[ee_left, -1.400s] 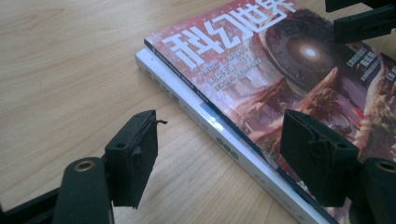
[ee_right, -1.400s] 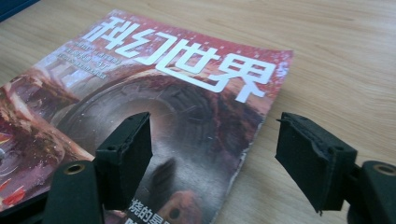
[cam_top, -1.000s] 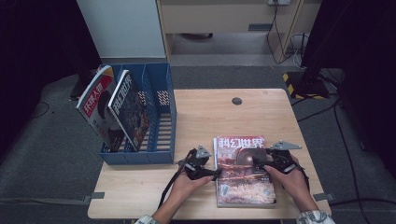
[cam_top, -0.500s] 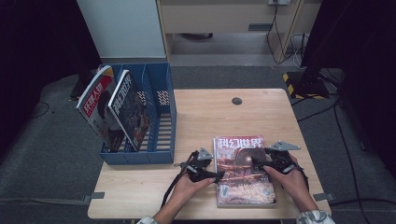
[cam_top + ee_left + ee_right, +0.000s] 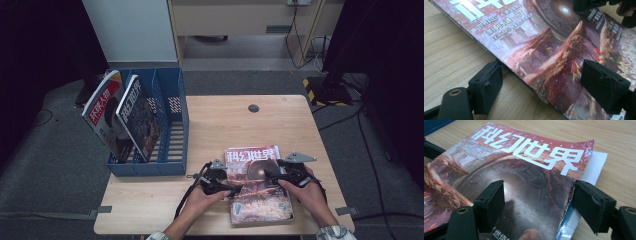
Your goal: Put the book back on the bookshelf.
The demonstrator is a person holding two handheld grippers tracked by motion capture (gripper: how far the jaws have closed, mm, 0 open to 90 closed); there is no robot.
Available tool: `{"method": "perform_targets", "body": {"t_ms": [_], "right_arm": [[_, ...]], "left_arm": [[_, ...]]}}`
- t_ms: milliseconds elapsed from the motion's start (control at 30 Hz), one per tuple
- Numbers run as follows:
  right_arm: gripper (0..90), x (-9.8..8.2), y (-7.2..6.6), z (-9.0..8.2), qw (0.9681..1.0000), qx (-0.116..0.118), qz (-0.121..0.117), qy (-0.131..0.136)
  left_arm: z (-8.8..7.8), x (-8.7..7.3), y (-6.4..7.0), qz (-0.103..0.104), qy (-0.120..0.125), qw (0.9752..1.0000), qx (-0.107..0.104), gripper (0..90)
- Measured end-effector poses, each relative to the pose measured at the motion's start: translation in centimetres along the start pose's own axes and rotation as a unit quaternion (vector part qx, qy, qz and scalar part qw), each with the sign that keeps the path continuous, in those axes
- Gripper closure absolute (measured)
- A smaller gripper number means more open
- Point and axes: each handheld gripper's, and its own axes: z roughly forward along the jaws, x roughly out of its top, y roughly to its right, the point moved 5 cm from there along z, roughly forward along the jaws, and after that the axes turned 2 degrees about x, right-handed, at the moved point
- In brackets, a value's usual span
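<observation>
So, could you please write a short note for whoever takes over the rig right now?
Left claw: open, jaws just widened, straddling the left edge of the magazine; one jaw on the table, one over the cover.
Right claw: open, straddling the magazine's right edge, not clamped.
The magazine lies flat at the table's near edge, on top of another one whose white edge shows in the right gripper view.
Blue file rack: two magazines already stand in it.
Left: grip and lift this magazine; probably file it in the rack.
</observation>
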Motion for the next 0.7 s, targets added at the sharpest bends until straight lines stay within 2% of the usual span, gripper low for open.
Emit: {"method": "perform_targets", "body": {"t_ms": [200, 467, 500, 700], "right_arm": [[27.7, 0.0, -0.1, 0.0, 1.0, 0.001, -0.002, 0.001], [27.9, 0.1, -0.2, 0.2, 1.0, 0.002, -0.005, 0.0], [27.7, 0.1, -0.2, 0.3, 1.0, 0.001, -0.005, 0.001], [26.2, 0.1, -0.3, 0.4, 1.0, 0.001, 0.002, -0.002]], "left_arm": [[-0.3, 0.1, -0.4, -0.014, -0.008, 0.9999, -0.001, 21.0], [-0.4, 0.2, -0.9, -0.026, -0.005, 0.9996, -0.003, 24.7], [-0.4, 0.3, -0.9, -0.032, -0.002, 0.9995, -0.004, 25.5], [-1.1, 0.5, -1.3, -0.042, 0.013, 0.999, -0.006, 37.7]]}}
